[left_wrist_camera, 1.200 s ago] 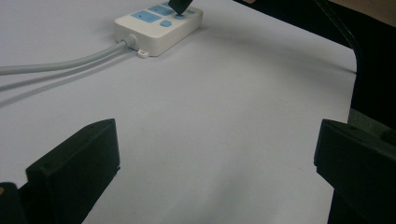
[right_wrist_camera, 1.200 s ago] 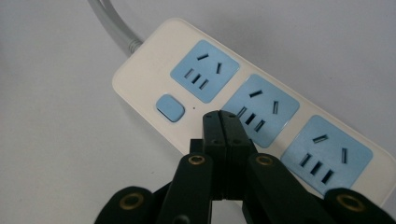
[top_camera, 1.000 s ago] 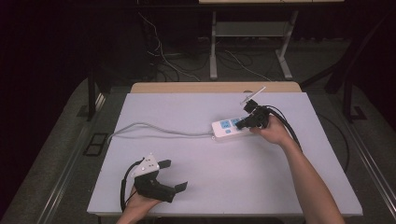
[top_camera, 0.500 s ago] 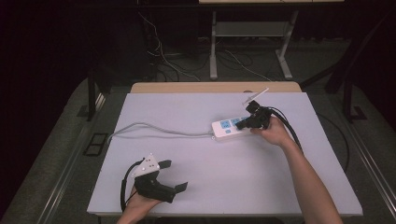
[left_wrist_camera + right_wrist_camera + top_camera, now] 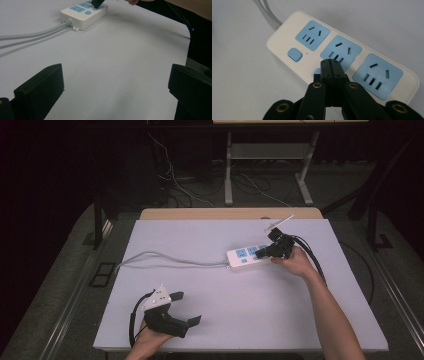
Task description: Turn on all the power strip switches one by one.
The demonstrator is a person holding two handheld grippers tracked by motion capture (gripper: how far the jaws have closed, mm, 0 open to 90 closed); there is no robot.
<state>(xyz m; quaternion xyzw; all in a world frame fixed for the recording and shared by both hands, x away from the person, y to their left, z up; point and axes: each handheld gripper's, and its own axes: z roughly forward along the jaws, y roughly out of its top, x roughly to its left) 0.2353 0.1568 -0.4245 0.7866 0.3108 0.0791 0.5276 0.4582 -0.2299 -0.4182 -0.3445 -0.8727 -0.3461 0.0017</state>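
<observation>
A white power strip with three blue sockets lies right of the table's centre, and its grey cable runs off to the left. My right gripper is shut with nothing between its jaws. Its tip is pressed against or just above a blue button below the middle socket; I cannot tell which. A second blue button sits uncovered beside the first socket. My left gripper rests open near the front left edge, pointing toward the strip.
The white table top has bare room between the two grippers. The right gripper's black cable loops off the table's right side. Beyond the far edge there are table legs and loose cables on the dark floor.
The right hand has shifted slightly at the strip's right end. The left gripper has stayed put.
</observation>
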